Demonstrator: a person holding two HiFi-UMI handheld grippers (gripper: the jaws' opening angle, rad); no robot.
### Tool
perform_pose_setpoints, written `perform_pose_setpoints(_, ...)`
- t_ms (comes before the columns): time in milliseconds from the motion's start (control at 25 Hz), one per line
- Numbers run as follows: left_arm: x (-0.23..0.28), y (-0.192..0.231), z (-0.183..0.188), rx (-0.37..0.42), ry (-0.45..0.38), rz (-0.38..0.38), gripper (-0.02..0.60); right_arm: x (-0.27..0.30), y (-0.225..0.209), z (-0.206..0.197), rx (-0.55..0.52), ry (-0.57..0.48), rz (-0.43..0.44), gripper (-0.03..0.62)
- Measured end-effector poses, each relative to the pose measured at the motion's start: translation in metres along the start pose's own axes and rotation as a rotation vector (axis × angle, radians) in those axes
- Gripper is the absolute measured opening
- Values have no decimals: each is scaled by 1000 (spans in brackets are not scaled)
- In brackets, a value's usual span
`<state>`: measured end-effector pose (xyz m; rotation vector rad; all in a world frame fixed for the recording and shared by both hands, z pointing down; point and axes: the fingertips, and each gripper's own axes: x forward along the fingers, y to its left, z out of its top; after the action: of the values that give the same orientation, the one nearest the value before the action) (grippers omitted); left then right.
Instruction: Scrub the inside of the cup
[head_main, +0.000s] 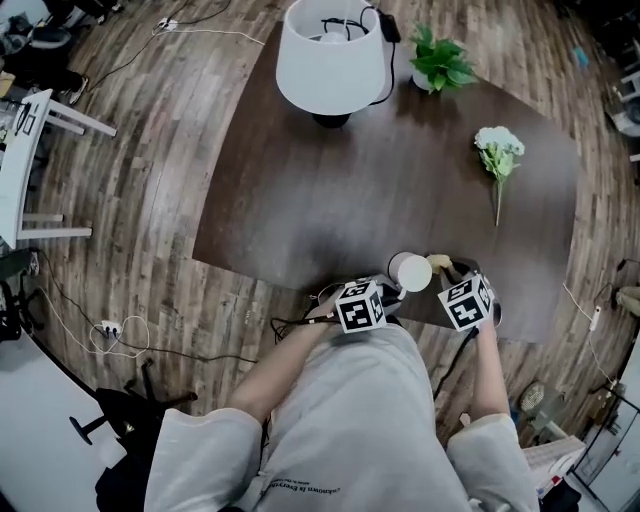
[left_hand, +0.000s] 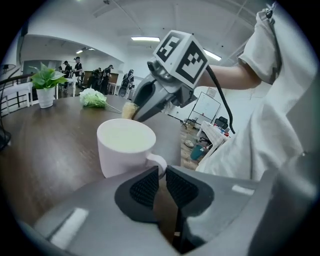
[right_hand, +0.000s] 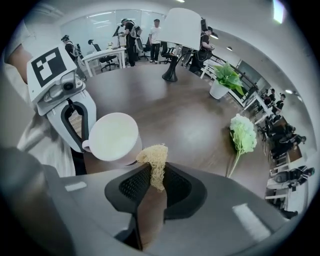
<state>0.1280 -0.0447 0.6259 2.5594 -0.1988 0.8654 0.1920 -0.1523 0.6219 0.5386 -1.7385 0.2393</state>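
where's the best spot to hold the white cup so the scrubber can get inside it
By its handle, from the side. The cup stands upright, mouth open upward, and the handle juts out sideways, so a grip there leaves the mouth free. The left gripper is shut on it so; the right gripper holds the scrubber.

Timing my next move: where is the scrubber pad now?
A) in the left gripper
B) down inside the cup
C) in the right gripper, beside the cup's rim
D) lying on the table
C: the right gripper has its jaws shut on the scrubber pad, which sits just outside the rim of the cup.
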Motion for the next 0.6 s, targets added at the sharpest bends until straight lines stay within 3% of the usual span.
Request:
perform_pose_setpoints(280, 0, 9, 2, -32, 33, 21, 55, 12, -5, 37, -119, -59, 141, 98)
perform_pose_setpoints(440, -10, 21, -8, -88, 25, 112, 58, 16, -2, 38, -182, -62, 189, 98)
perform_pose_setpoints(600, -30, 39, -18, -86, 58, 234, 60, 15, 2, 37, -218, -41, 207, 100)
